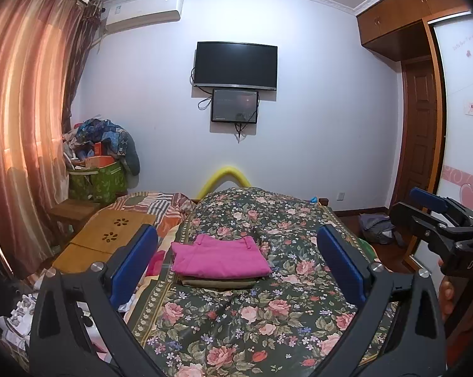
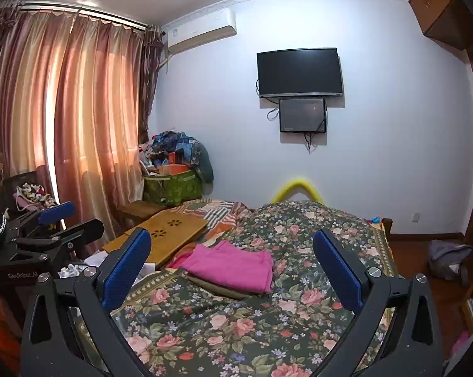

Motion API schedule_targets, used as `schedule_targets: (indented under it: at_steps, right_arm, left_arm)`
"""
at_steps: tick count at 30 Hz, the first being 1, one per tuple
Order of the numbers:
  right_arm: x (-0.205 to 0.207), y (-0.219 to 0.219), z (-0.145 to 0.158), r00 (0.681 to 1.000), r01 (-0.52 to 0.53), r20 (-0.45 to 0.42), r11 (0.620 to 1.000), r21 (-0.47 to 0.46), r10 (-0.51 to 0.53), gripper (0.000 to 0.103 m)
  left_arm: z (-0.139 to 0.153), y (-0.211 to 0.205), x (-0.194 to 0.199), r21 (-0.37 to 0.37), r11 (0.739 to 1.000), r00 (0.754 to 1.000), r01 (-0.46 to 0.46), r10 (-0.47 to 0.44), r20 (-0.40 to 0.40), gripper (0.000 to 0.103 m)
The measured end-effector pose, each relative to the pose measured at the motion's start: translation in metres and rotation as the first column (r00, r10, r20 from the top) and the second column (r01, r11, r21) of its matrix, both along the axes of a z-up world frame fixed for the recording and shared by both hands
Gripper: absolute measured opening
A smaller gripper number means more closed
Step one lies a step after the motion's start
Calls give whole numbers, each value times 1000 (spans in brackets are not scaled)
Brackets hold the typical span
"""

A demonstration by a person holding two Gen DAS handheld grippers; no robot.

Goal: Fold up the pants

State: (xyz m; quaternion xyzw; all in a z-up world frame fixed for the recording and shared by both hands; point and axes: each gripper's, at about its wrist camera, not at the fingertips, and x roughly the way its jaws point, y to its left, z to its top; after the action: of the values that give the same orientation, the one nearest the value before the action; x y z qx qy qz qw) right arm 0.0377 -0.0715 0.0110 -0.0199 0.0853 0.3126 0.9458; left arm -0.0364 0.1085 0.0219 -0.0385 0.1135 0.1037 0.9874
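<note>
Folded pink pants lie on top of a folded olive garment on the floral bed cover. They show in the right wrist view too, the pink pants above the olive garment. My left gripper is open and empty, held above the bed short of the stack. My right gripper is open and empty, also held back from the stack. The right gripper shows at the right edge of the left wrist view, and the left gripper at the left edge of the right wrist view.
A wooden lap tray lies on the bed's left side beside a striped blanket. A green bag piled with clothes stands on a stool by the curtain. A TV hangs on the far wall. A grey bag lies on the floor right.
</note>
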Motion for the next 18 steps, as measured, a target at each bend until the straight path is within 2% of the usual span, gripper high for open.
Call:
schedule_targets:
  at_steps: [18]
  right_arm:
    - [-5, 0, 2, 1000, -6, 3, 1000, 1, 6, 103]
  left_arm:
    - [3, -3, -3, 4, 1000, 1000, 10, -10, 17, 103]
